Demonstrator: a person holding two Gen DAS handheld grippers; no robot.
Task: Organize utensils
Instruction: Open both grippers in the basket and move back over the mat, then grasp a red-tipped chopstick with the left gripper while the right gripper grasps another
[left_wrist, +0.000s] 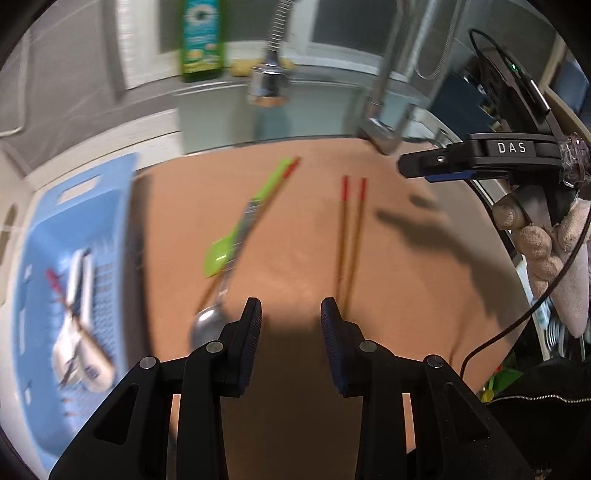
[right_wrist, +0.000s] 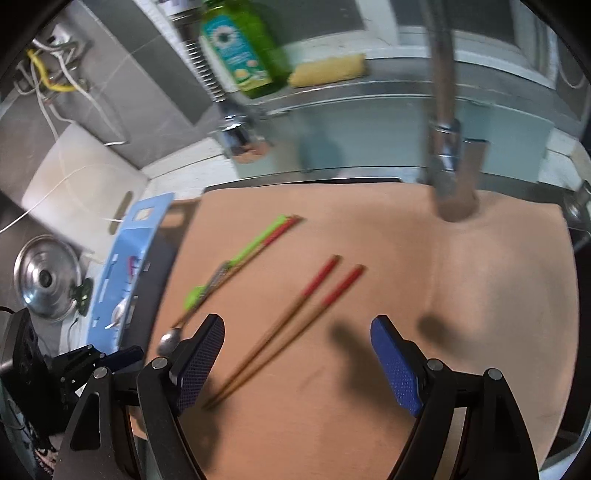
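On the orange mat (left_wrist: 406, 280) lie a pair of red-tipped chopsticks (left_wrist: 351, 236), a green plastic spoon (left_wrist: 236, 236), a metal spoon (left_wrist: 214, 314) and one more red-tipped chopstick (left_wrist: 288, 173) beside the green one. My left gripper (left_wrist: 291, 314) hovers open over the mat's near edge, nothing between its fingers, the metal spoon's bowl just to its left. My right gripper (right_wrist: 297, 325) stands wide open above the chopstick pair (right_wrist: 295, 321), not touching it. A blue basket (left_wrist: 48, 229) at the left holds white spoons (left_wrist: 81, 332) and other utensils.
A faucet head (left_wrist: 267, 83) and a metal spout (right_wrist: 450, 155) hang over the mat's far side. A green soap bottle (right_wrist: 243, 48) and a yellow sponge (right_wrist: 328, 70) sit on the back ledge. A pot lid (right_wrist: 46, 280) and a white cutting board (right_wrist: 81, 177) lie to the left.
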